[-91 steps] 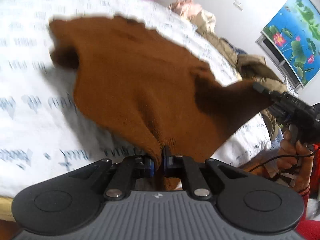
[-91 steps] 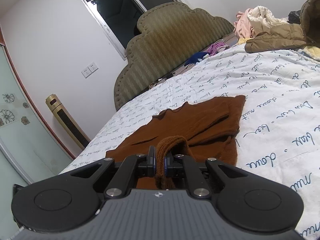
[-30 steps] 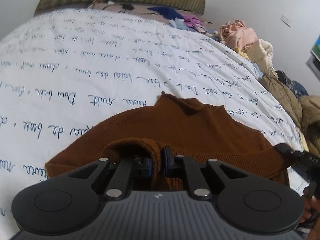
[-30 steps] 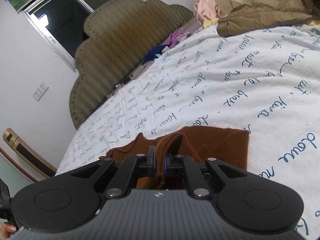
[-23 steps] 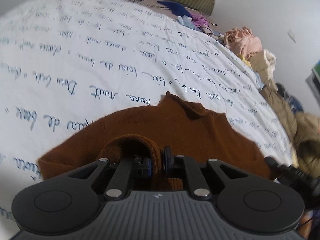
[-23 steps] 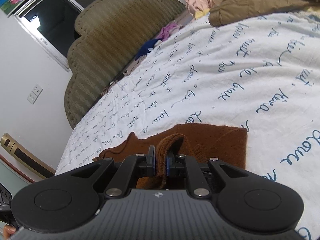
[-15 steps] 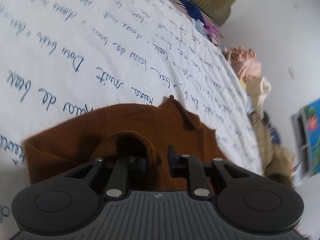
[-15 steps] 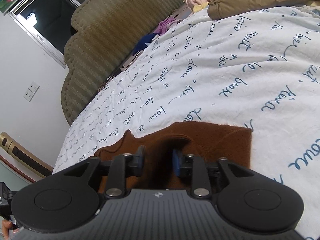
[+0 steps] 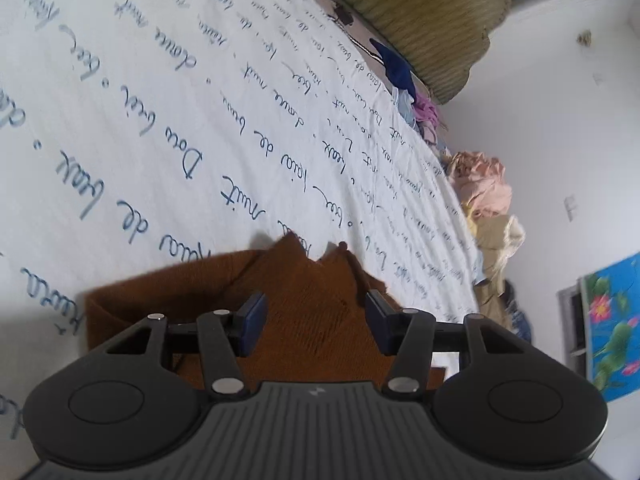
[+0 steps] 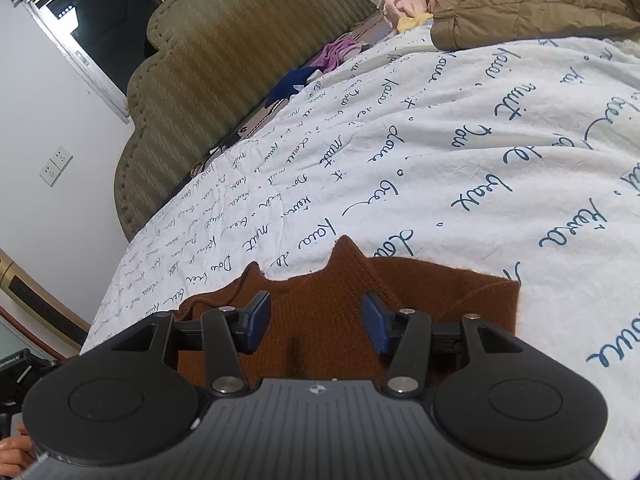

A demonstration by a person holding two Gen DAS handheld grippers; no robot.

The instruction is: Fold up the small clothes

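A small brown knitted sweater (image 9: 312, 280) lies folded flat on the white bedsheet (image 9: 160, 128) printed with blue script. My left gripper (image 9: 314, 322) hovers just over its near edge, jaws opening, the blue pads (image 9: 250, 326) clear of the knit with nothing pinched between them. In the right wrist view the same brown sweater (image 10: 320, 320) lies under my right gripper (image 10: 316, 326), whose jaws are also opening. Its blue pads (image 10: 376, 328) stand apart above the fabric and press on nothing. The sweater's near part is hidden behind both gripper bodies.
An olive padded headboard (image 10: 224, 60) ends the bed. A heap of pink and tan clothes (image 9: 484, 196) and a brown jacket (image 10: 528, 4) lie along the far side, with blue and purple garments (image 10: 304, 72) near the headboard. A person's hand (image 10: 12, 448) shows at lower left.
Both grippers were shut on folds of the sweater a second ago; both have let go and spread their jaws. The sweater has dropped flat. The left view has rolled.
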